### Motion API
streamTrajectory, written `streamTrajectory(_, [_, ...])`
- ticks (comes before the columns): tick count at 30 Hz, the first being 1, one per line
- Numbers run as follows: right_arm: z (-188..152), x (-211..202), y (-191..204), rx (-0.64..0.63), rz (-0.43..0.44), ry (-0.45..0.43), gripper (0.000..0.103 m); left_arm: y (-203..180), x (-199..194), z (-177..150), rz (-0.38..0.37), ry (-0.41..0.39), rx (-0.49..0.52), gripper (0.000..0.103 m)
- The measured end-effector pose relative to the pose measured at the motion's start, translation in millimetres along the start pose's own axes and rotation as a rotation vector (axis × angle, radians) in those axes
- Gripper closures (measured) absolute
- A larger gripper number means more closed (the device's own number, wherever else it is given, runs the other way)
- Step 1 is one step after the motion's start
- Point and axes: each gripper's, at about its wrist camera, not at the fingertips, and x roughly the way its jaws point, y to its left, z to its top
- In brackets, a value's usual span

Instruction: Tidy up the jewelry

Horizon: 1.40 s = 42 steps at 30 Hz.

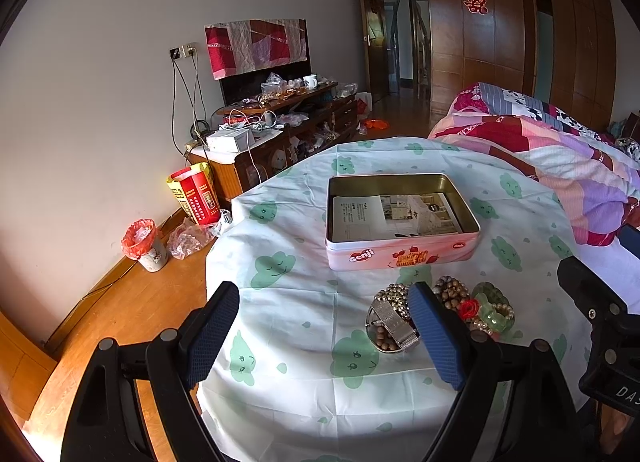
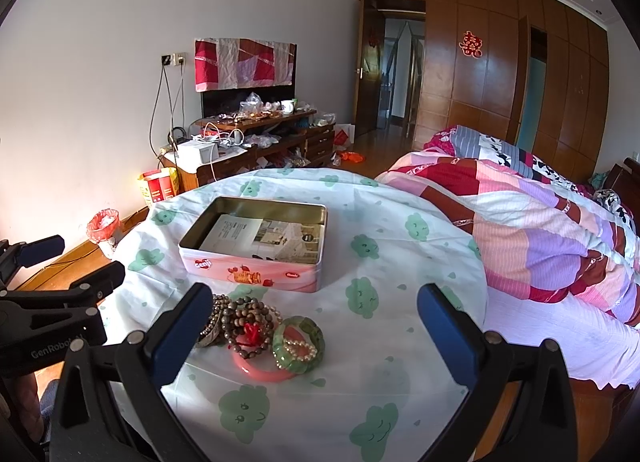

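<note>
On cloud-print tablecloth (image 2: 360, 221): open tin (image 2: 256, 242), jewelry pile (image 2: 264, 334); both hand-held grippers wide open, empty.

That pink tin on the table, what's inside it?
The pink tin holds only printed paper lying flat on its bottom; no jewelry yet. Whatever lies beneath the paper is covered.

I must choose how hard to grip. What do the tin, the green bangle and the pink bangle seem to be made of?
Tin: thin metal, printed pink outside, gold-sheened inside.
Green bangle: translucent and mottled, perhaps jade or glass.
Pink bangle: smooth and glossy, likely plastic or resin.
</note>
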Motion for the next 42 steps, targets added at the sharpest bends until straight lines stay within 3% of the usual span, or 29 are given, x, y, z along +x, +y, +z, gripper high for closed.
streamTrajectory(20, [-1, 5, 0, 0.005, -0.004, 0.004, 0.000, -4, 5, -9, -0.002, 0.023, 0.015, 0.016])
streamTrajectory(34, [-16, 31, -10, 0.015, -0.031, 0.050, 0.000, 3, 47, -16, -0.043, 0.127, 0.015, 0.017])
streamTrajectory(42, [-28, 60, -16, 0.010, -0.042, 0.113, 0.000, -16, 79, -12, -0.088, 0.152, 0.048, 0.017])
